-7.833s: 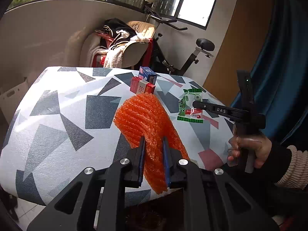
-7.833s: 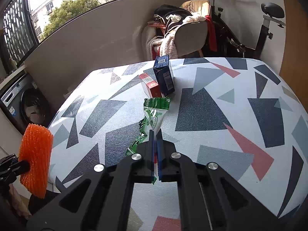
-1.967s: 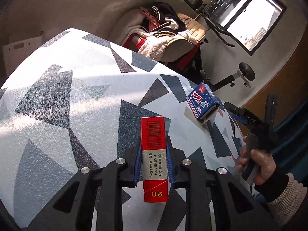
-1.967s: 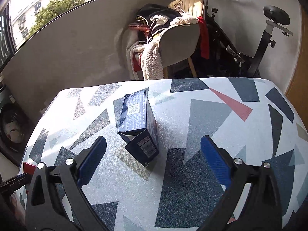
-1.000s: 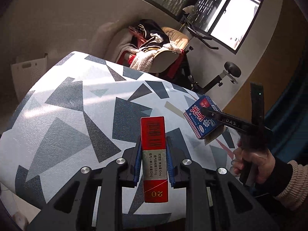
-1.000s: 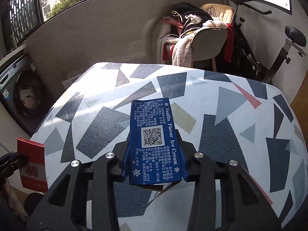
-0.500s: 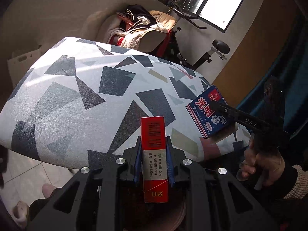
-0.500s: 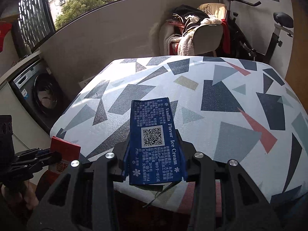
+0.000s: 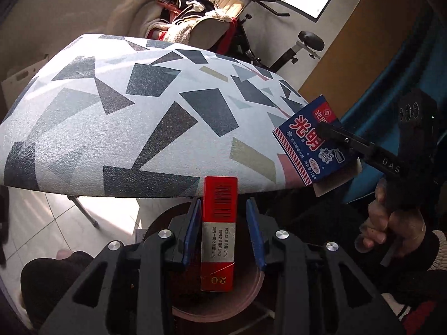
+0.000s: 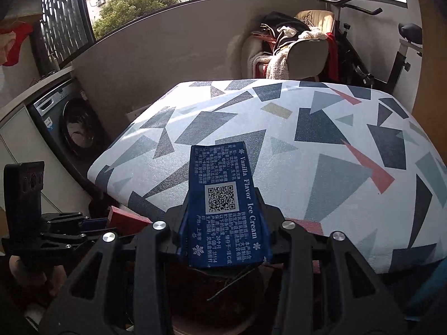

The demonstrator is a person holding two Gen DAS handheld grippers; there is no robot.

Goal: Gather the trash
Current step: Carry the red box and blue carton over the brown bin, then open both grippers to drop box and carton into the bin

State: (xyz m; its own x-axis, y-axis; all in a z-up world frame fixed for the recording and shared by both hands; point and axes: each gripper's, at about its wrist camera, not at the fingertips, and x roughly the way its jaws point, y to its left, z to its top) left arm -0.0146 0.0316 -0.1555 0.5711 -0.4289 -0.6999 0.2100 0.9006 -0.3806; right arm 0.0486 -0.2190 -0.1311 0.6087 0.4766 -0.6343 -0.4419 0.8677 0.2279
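A red cigarette box stands upright between the blue pads of my left gripper. The jaws are opening, and a gap shows on each side of the box. Directly under it is a round brown-rimmed bin on the floor, just off the table's near edge. My right gripper is shut on a blue ice cream carton, held over the dark mouth of the bin. In the left wrist view, that carton hangs at the right, beyond the table corner. The right wrist view shows the red box at lower left.
The patterned table fills the middle of both views, with one leg over the tiled floor. Behind it stand a chair piled with clothes and an exercise bike. A washing machine is on the left. A hand grips the right tool.
Both grippers have drawn back off the table to above the bin. The left jaws, earlier pressed on the red box, have spread away from it. The right grip is unchanged.
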